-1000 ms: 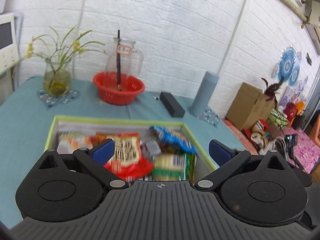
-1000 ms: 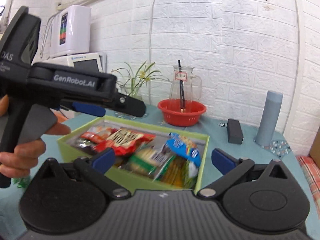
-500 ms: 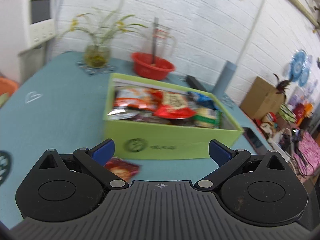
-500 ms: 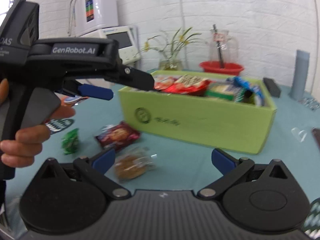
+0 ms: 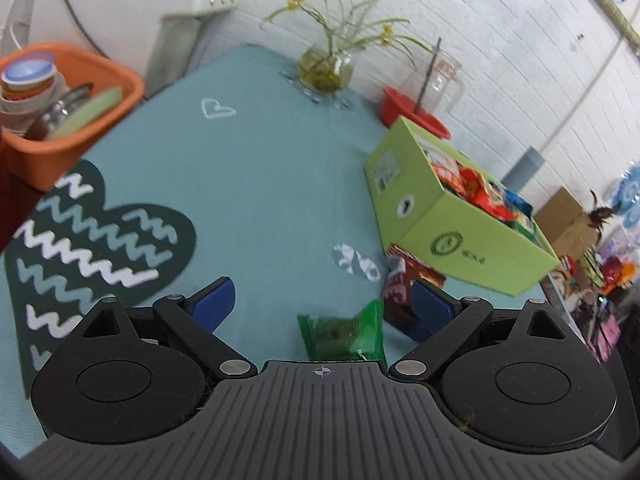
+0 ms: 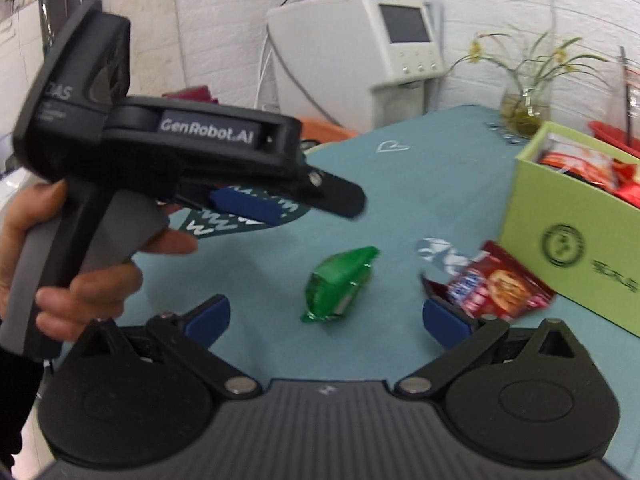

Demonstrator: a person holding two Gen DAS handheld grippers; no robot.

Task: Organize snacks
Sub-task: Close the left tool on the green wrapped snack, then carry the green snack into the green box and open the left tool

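Observation:
A green snack packet (image 5: pixel 344 336) lies on the teal tablecloth between the jaws of my left gripper (image 5: pixel 322 304), which are closing; the blue pads (image 5: pixel 212 300) stand apart from it. A red snack packet (image 5: pixel 404 280) lies by the right pad, against the lime-green box (image 5: pixel 460 236) filled with snacks. In the right wrist view the green packet (image 6: pixel 338 284) lies just beyond my right gripper (image 6: pixel 326 318), open and holding nothing, with the red packet (image 6: pixel 496 288) and box (image 6: pixel 568 240) at right. The left gripper (image 6: pixel 304 204), held by a hand (image 6: pixel 80 272), hovers above the cloth.
An orange basket (image 5: pixel 68 120) of cups stands off the table's left edge. A dark heart-shaped mat (image 5: pixel 100 240) lies at left. A flower vase (image 5: pixel 326 68), red bowl (image 5: pixel 412 116) and grey cylinder (image 5: pixel 524 168) line the back wall. A white appliance (image 6: pixel 380 60) stands behind.
Both cameras swung away from the box and sank toward the cloth in front of it. The green packet now sits between the left jaws, which have narrowed a little.

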